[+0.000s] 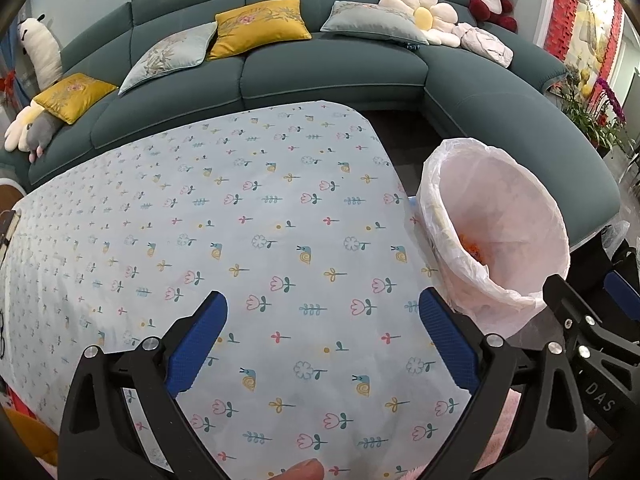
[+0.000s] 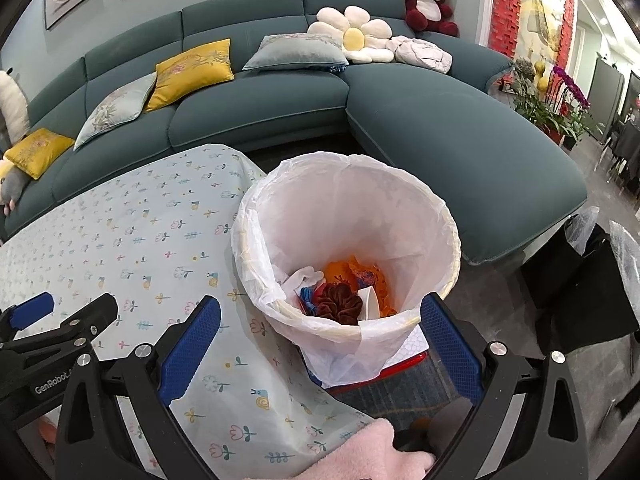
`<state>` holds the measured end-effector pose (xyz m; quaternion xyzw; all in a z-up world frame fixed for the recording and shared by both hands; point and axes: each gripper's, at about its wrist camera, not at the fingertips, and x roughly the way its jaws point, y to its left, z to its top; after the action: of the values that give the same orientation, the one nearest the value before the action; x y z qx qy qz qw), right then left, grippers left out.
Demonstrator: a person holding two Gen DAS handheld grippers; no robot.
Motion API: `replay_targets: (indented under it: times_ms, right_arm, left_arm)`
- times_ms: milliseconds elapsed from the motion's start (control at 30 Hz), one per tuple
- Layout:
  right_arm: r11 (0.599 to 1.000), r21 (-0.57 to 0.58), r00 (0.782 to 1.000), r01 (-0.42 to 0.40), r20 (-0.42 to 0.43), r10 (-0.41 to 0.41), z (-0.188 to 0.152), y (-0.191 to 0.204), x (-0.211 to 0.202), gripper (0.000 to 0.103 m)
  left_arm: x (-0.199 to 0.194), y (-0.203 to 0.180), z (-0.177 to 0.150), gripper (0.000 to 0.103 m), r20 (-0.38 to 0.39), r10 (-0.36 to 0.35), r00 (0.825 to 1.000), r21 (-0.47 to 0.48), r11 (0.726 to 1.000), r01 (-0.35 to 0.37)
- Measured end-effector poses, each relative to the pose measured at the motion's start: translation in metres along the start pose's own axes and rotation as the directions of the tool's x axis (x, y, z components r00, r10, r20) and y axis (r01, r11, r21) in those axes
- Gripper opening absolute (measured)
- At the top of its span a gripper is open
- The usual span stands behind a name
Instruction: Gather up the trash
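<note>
A white-lined trash bin (image 2: 348, 216) stands just off the right end of the table, which is covered by a flower-print tablecloth (image 1: 260, 220). In the bin lie an orange wrapper (image 2: 340, 270), a brown crumpled piece (image 2: 340, 302) and white scraps. My right gripper (image 2: 320, 304) hovers open over the bin's near rim with nothing between its fingers. My left gripper (image 1: 323, 300) is open above the bare cloth, also holding nothing. In the left wrist view the bin (image 1: 496, 232) is to the right, with the right gripper (image 1: 592, 292) beside it. The left gripper (image 2: 68, 312) shows at the left edge of the right wrist view.
A teal corner sofa (image 1: 328, 68) with yellow and grey cushions and plush toys wraps around the far side. Dark bags (image 2: 580, 280) stand on the floor right of the bin. A red-edged flat thing (image 2: 400, 360) lies under the bin. A pink sleeve (image 2: 360, 452) shows at the bottom.
</note>
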<state>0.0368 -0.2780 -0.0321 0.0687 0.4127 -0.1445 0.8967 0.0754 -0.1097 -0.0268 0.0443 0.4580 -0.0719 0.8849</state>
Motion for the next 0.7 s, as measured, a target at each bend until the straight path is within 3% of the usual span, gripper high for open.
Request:
replay_targets:
  times_ms: [700]
  right_arm:
    - [1.0, 0.005, 1.0, 0.021, -0.008, -0.021, -0.0012, 0.0009, 0.0032, 0.096]
  left_arm:
    - [-0.0007, 0.006, -0.0007, 0.092, -0.001, 0.011, 1.0, -0.028, 1.0, -0.011]
